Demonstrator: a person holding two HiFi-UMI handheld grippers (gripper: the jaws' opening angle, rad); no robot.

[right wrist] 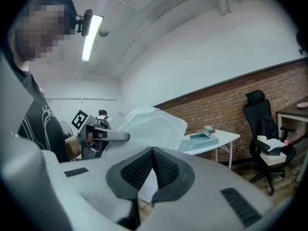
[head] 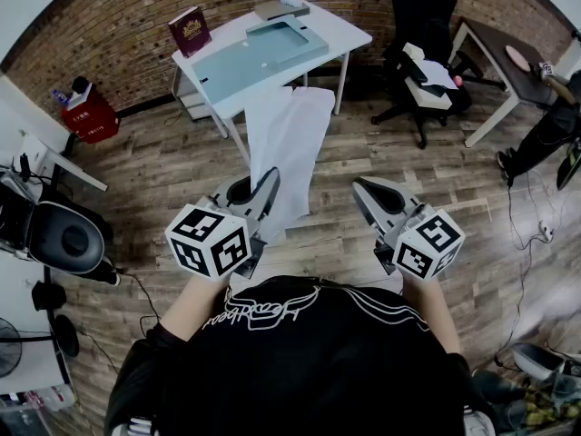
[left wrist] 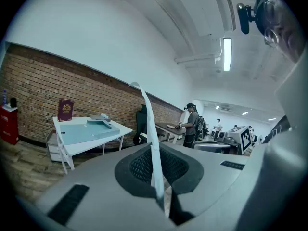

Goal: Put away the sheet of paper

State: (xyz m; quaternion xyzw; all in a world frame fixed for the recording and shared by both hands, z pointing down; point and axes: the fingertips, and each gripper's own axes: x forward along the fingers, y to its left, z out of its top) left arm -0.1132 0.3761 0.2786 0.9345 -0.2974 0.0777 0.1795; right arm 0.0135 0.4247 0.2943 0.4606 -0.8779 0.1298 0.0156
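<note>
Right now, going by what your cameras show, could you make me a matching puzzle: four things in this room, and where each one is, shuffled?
Things:
1. sheet of paper
2. dark red book
3. black office chair
4. red box

Places, as the head view shows them:
A. on the floor, left of the white table
B. pinched in the left gripper
C. standing on the white table
D. right of that table, white things on its seat

Pairs: 1-B, 2-C, 3-D, 4-A.

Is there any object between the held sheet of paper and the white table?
Nothing visible does. The sheet of paper, gripped by the left claw, hangs over wood floor; the table stands straight ahead. The black chair is off to the right.
</note>
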